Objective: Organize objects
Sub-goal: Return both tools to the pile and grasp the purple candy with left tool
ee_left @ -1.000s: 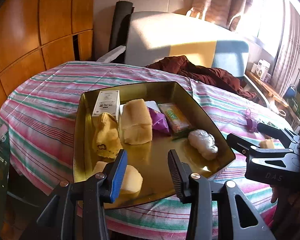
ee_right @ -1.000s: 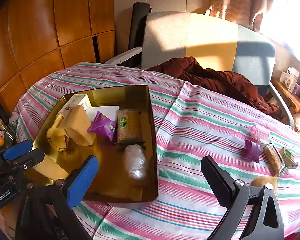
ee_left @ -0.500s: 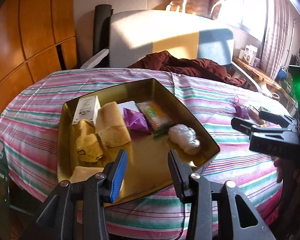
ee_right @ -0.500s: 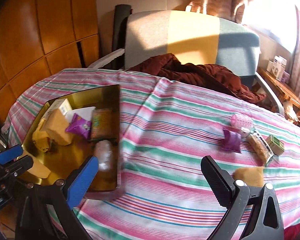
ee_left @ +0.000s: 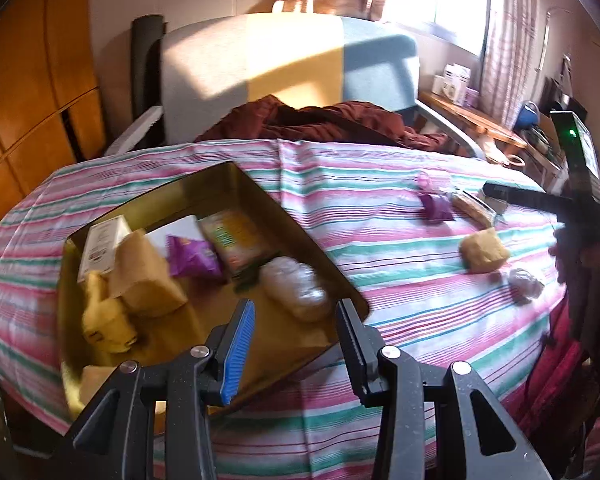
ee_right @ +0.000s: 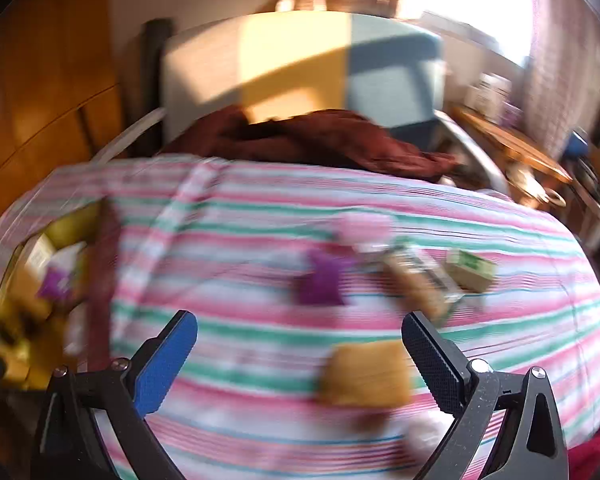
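Left gripper: my left gripper hangs over the near edge of the gold tray, fingers spread apart with nothing between them
Right gripper: my right gripper hovers low over the striped tablecloth, fingers wide apart and empty; the right wrist view is smeared, so I read only coarse shapes there
Tray: it sits on the left part of the table, one corner pointing toward the far side
Tray contents: a white box at the far left, a tan sponge block beside it, a yellow knitted piece nearer me, a purple packet, a cracker pack and a white wrapped bundle toward the right rim
Loose items, right side: I see a yellow sponge cube on the cloth just ahead of my right fingers, nearer the black one
Further out: a second purple packet, a long brown snack pack and a small green box lie in a loose row; a pink object sits just behind them, too blurred for me to name
Near the table edge: a small crumpled wrapper lies to the right of the sponge cube
Behind the table: a grey armchair with dark red cloth heaped on its seat
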The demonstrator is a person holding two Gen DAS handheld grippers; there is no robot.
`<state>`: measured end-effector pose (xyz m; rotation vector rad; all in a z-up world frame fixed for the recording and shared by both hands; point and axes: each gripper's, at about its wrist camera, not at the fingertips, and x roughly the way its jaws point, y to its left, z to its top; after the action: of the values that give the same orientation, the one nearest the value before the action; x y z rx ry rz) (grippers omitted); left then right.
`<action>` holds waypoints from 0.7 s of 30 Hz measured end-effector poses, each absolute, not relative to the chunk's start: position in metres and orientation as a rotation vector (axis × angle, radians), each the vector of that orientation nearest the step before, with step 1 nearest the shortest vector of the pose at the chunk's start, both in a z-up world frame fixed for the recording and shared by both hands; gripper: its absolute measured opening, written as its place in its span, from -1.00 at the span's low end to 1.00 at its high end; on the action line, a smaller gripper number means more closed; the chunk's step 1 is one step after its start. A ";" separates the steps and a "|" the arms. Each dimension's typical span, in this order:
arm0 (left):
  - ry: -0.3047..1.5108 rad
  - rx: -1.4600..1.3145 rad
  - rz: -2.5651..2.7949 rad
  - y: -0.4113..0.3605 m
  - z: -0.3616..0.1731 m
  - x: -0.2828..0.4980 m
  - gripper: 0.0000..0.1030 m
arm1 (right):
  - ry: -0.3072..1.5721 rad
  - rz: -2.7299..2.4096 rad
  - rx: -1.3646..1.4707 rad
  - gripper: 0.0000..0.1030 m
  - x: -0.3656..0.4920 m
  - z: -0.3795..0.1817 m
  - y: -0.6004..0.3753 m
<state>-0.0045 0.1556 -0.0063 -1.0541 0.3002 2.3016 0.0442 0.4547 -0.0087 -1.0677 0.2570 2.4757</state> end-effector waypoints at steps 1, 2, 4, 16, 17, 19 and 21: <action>0.309 -1.054 2.289 0.162 -0.007 -0.004 -0.18 | 0.281 2.438 -1.049 0.99 0.048 -0.008 0.472; 0.319 -1.054 2.274 0.168 -0.007 -0.003 -0.18 | 0.304 2.386 -1.024 0.99 0.054 -0.010 0.494; 0.340 -1.053 2.238 0.184 -0.008 0.000 -0.18 | 0.356 2.304 -0.995 0.99 0.064 -0.014 0.524; 0.381 -1.084 2.058 0.277 -0.018 -0.005 -0.18 | 0.860 2.076 -0.942 1.00 0.106 -0.040 0.599; 0.383 -1.087 2.046 0.284 -0.020 -0.006 -0.18 | 0.850 2.076 -0.946 1.00 0.105 -0.040 0.597; 0.382 -1.102 2.017 0.299 -0.022 -0.011 -0.18 | 0.854 2.077 -0.952 1.00 0.105 -0.040 0.596; 0.384 -1.117 1.995 0.317 -0.026 -0.016 -0.18 | 0.875 2.080 -0.957 1.00 0.105 -0.043 0.597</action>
<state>-0.0163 0.3169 -0.0261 -1.1166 0.3845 1.9954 0.1047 0.5974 -0.0431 -0.9570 0.8747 2.0802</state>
